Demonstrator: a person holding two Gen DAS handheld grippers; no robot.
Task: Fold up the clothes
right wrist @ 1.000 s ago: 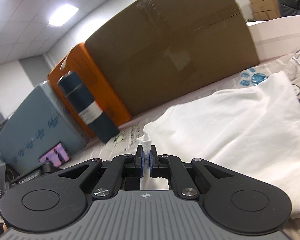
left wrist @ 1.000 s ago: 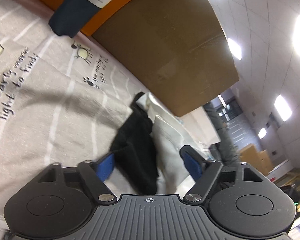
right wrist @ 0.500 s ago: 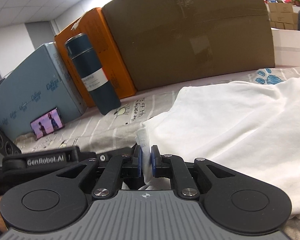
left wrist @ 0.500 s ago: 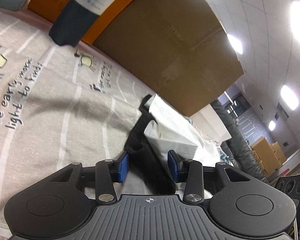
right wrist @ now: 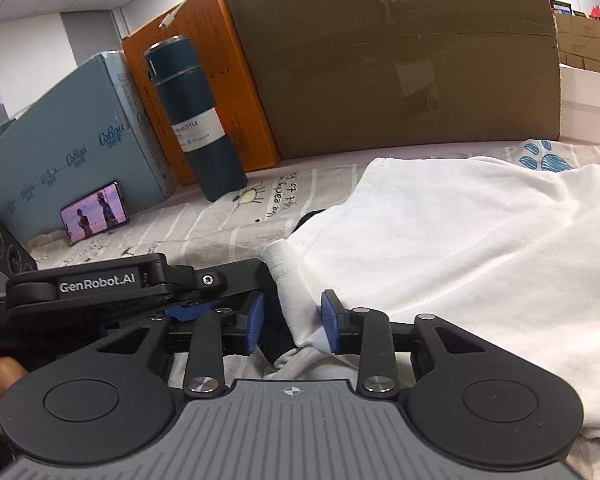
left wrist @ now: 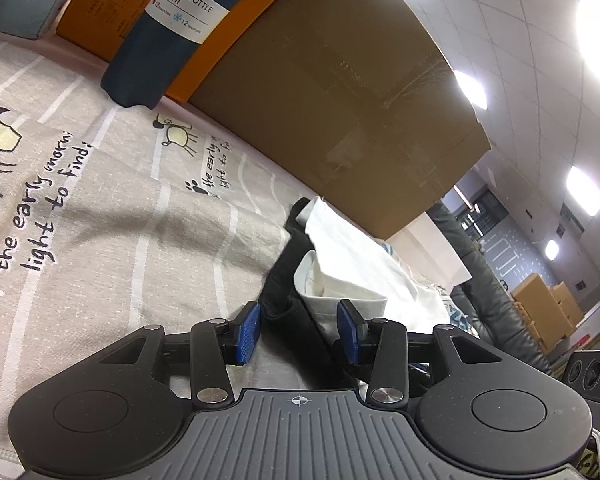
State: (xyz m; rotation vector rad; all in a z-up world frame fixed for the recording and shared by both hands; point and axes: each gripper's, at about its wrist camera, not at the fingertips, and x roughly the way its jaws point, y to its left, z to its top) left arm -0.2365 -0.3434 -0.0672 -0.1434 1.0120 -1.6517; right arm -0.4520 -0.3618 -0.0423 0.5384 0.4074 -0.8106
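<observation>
Black gripper (right wrist: 292, 320), blue pads, "GenRobot.AI" marking.

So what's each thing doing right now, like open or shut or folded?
White shirt: folded flat on the printed cloth, edge bunched near the grippers.
Black garment: crumpled under the shirt's edge.
Right hand-held gripper: just been opening, shirt edge between the jaws.
Left hand-held gripper: partly open around the black garment and shirt edge.
Vacuum bottle: upright, lid on.
Phone: screen on, leaning against the blue box.
</observation>
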